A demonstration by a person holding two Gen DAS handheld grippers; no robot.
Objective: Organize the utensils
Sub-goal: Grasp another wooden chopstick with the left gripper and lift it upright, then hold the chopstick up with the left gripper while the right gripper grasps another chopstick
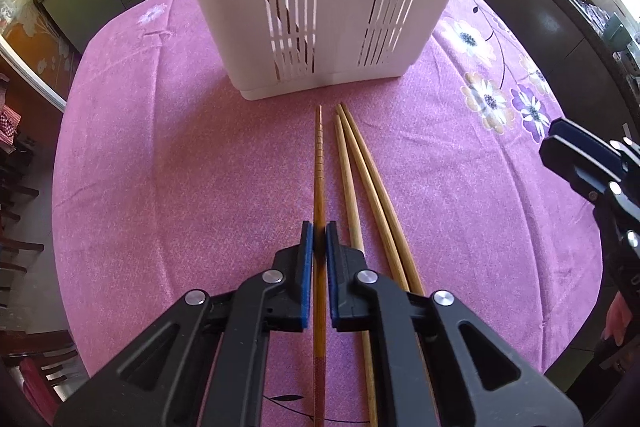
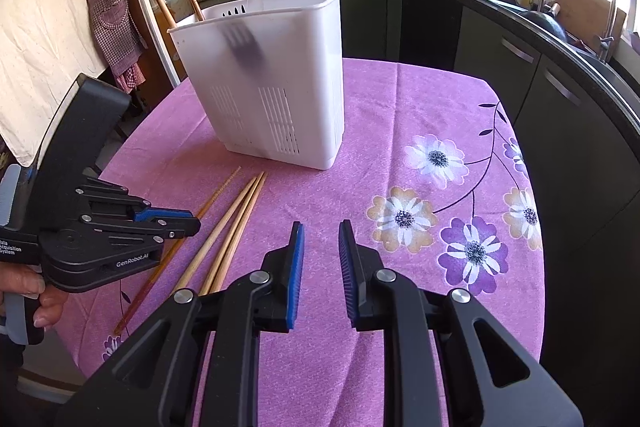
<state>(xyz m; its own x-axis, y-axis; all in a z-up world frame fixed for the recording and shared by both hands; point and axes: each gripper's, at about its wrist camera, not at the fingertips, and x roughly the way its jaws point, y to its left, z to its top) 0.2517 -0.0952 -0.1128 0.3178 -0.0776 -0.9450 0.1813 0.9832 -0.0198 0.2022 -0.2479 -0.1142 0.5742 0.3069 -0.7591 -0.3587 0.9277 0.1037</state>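
My left gripper is shut on a dark brown chopstick that lies on the pink tablecloth, its ridged tip pointing at the white utensil holder. Paler chopsticks lie just right of it, touching the cloth. In the right wrist view the left gripper is low over the dark chopstick, with the pale chopsticks beside it. My right gripper hovers open over bare cloth, nothing between its fingers. The holder stands upright with several chopsticks, a fork and a spoon inside.
The round table's flowered pink cloth drops off at the right and near edges. Dark kitchen cabinets and a counter with a sink curve behind. An apron hangs at the left. A hand grips the left tool.
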